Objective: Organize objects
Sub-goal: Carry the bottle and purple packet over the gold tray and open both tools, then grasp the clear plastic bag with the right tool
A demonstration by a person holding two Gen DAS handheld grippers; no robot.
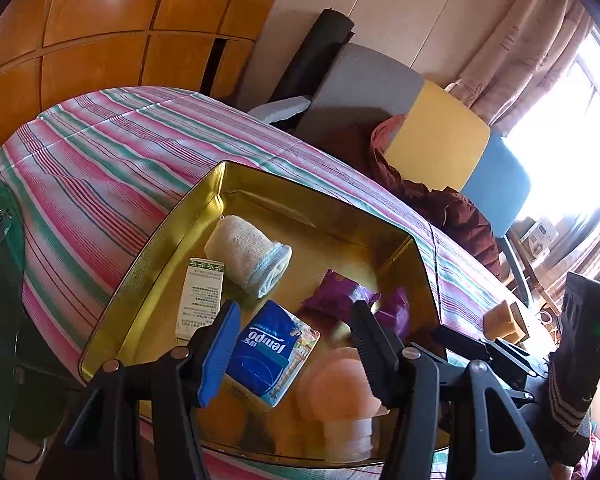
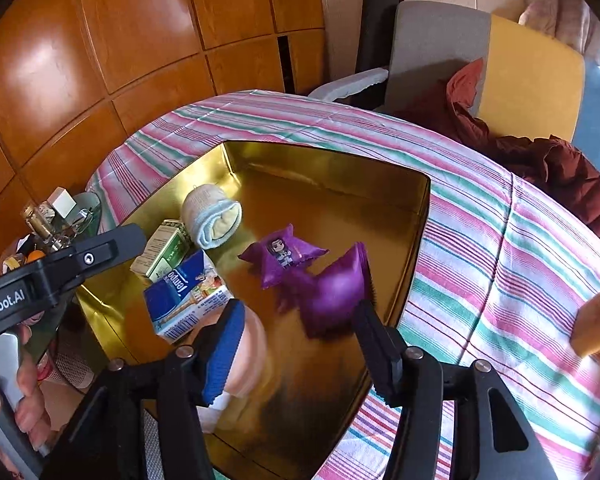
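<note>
A gold tin lies open on the striped tablecloth. In it are a rolled white cloth, a small green-and-white box, a blue Tempo tissue pack, purple packets and a peach round thing. My left gripper hovers open over the tissue pack, holding nothing. My right gripper stands open above the tin. A blurred purple packet sits just beyond its fingertips, and the pads do not press on it. Another purple packet shows a cartoon figure.
An orange block lies on the cloth right of the tin. Small bottles crowd the table's left end. Behind the table stand a chair with grey, yellow and blue cushions, a dark red garment and wooden cabinets.
</note>
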